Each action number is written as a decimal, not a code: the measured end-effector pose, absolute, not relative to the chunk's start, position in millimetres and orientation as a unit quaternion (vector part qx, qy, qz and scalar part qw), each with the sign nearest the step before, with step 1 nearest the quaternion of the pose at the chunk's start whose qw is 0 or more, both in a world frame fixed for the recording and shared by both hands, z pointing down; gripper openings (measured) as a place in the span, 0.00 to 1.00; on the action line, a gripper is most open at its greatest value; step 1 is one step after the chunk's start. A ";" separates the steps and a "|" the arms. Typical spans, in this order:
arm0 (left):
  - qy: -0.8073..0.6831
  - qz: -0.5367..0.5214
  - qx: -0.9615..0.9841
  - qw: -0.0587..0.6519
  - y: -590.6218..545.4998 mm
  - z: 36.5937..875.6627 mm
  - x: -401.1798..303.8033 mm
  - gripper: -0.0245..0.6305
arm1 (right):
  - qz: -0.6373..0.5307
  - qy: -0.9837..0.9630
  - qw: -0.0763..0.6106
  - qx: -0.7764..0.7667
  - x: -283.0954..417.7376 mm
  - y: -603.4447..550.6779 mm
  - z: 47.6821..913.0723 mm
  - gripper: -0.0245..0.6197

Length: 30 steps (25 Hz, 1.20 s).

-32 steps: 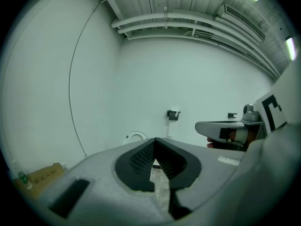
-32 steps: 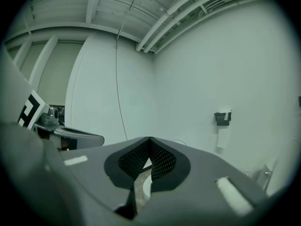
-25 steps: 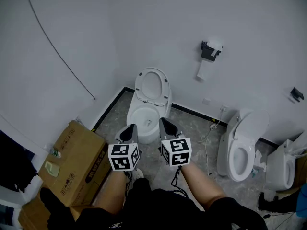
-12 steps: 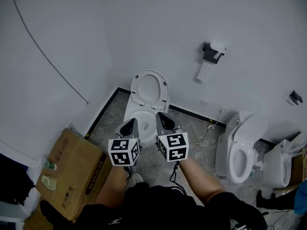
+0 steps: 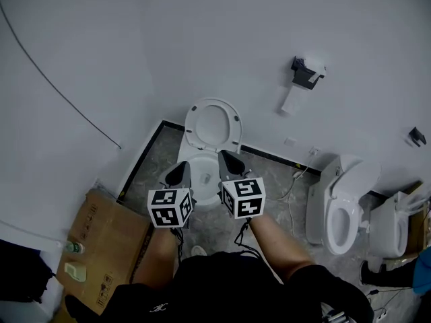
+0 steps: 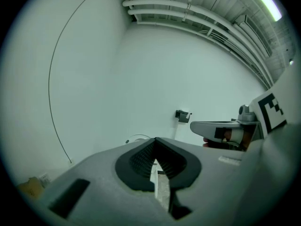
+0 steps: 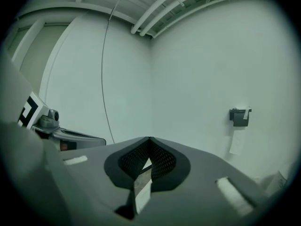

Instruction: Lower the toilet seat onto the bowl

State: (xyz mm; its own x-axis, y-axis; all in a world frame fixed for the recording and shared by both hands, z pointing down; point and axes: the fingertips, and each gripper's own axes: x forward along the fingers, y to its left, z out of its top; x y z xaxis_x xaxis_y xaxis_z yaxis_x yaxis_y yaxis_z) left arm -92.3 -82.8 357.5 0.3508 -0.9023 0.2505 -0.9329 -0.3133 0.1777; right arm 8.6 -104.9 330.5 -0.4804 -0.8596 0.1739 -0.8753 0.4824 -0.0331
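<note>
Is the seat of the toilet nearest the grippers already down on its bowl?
No, the toilet seat stands raised against the wall, above the open bowl.

I see a grey floor (image 5: 273,175) bearing the corner toilet (image 5: 201,161), a second toilet (image 5: 340,210) well apart, and a cardboard box (image 5: 108,247)

White oval plastic toilet seat (image 5: 214,104): raised, upright, leaning back against the white wall. Below it, white ceramic bowl (image 5: 195,155): uncovered, standing on grey marbled floor near the corner.
</note>
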 end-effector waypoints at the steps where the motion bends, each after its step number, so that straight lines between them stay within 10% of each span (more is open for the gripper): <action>1: -0.566 0.053 0.809 0.148 -88.7 358.7 -97.9 0.05 | 0.059 -0.857 0.067 0.507 3.9 -111.3 331.2 0.05; 30: -0.584 0.092 0.790 0.160 -217.2 379.5 -125.7 0.05 | 0.014 -0.845 0.149 0.513 2.2 -288.0 397.8 0.05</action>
State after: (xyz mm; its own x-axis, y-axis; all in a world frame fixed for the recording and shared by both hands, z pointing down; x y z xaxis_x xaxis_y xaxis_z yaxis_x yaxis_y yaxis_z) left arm -125.7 -217.2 379.5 0.3007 -0.8939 0.3325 -0.9528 -0.2662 0.1459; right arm 2.2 -288.0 397.8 -0.4299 -0.8625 0.2670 -0.8710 0.4740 0.1289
